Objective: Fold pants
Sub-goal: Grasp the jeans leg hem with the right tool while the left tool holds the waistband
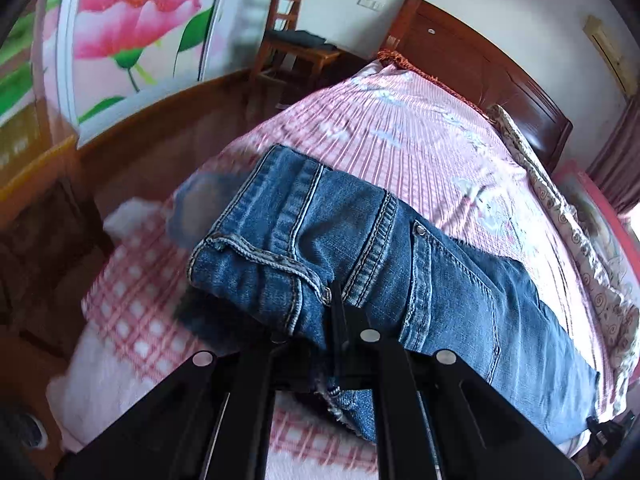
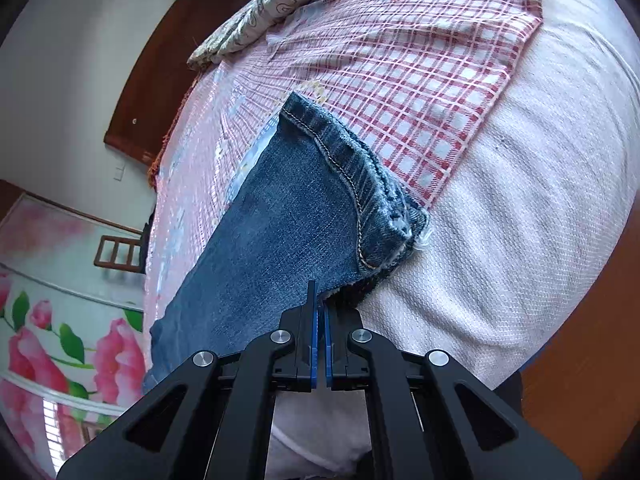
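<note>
The blue jeans (image 1: 360,248) hang lifted over the bed. In the left wrist view I see the waistband, belt loops and a pocket. My left gripper (image 1: 334,312) is shut on the denim near the waistband; the cloth hides its left finger. In the right wrist view the leg end with its frayed hem (image 2: 360,176) is raised. My right gripper (image 2: 320,304) is shut on the edge of the jeans (image 2: 280,232) near the hem, its blue pads pressed together.
The bed has a pink checked sheet (image 1: 400,136), a white blanket (image 2: 520,200) and a patterned pillow (image 2: 256,12). A dark wooden headboard (image 1: 480,68), a wooden chair (image 1: 288,36) and a floral wardrobe (image 1: 132,20) stand around it.
</note>
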Available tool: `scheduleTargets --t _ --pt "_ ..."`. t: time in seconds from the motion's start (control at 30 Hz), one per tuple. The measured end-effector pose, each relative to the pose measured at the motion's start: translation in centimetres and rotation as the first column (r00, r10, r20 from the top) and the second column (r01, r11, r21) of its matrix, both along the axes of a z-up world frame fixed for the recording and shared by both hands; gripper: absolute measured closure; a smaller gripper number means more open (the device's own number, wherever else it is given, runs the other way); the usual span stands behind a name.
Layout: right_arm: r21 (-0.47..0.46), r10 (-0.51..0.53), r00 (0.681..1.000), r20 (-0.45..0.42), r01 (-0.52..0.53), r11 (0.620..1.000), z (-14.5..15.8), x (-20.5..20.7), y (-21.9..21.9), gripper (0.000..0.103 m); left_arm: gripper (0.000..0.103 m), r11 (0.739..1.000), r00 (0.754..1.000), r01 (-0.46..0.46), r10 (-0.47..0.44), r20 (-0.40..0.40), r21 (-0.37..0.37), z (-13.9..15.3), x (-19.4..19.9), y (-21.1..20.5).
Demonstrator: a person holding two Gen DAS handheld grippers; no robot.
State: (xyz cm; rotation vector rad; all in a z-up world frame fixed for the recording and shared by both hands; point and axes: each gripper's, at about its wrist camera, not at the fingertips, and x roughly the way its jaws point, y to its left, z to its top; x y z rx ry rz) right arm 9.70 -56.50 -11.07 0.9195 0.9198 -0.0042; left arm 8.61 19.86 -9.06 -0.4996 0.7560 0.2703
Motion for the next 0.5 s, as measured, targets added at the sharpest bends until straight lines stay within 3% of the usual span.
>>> scheduleTargets --t 0.2,0.33,0.43,0.5 --pt "0.016 -0.03 0.999 0.036 0.029 0.999 -0.9 -0.5 0.4 0.102 0.097 1.0 0.999 -0.021 0.021 -0.03 0.001 -1.5 -0.6 -0.1" --pt "-0.029 -0.011 1.0 0.029 0.012 0.999 -0.7 -0.6 0.5 0.102 0.095 0.998 0.999 -0.015 0.018 -0.04 0.068 -1.5 -0.9 -1.4" --pt "-0.039 0.003 1.0 0.022 -0.002 0.999 -0.6 -0.2 0.6 0.102 0.086 0.999 1.0 -0.006 0.008 -0.03 0.053 -0.8 -1.8 -0.6" --pt "-0.046 0.007 1.0 0.02 -0.006 0.999 -0.5 0.0 0.7 0.102 0.067 0.994 0.998 -0.039 0.042 -0.037 0.098 -0.2 -2.8 -0.1"
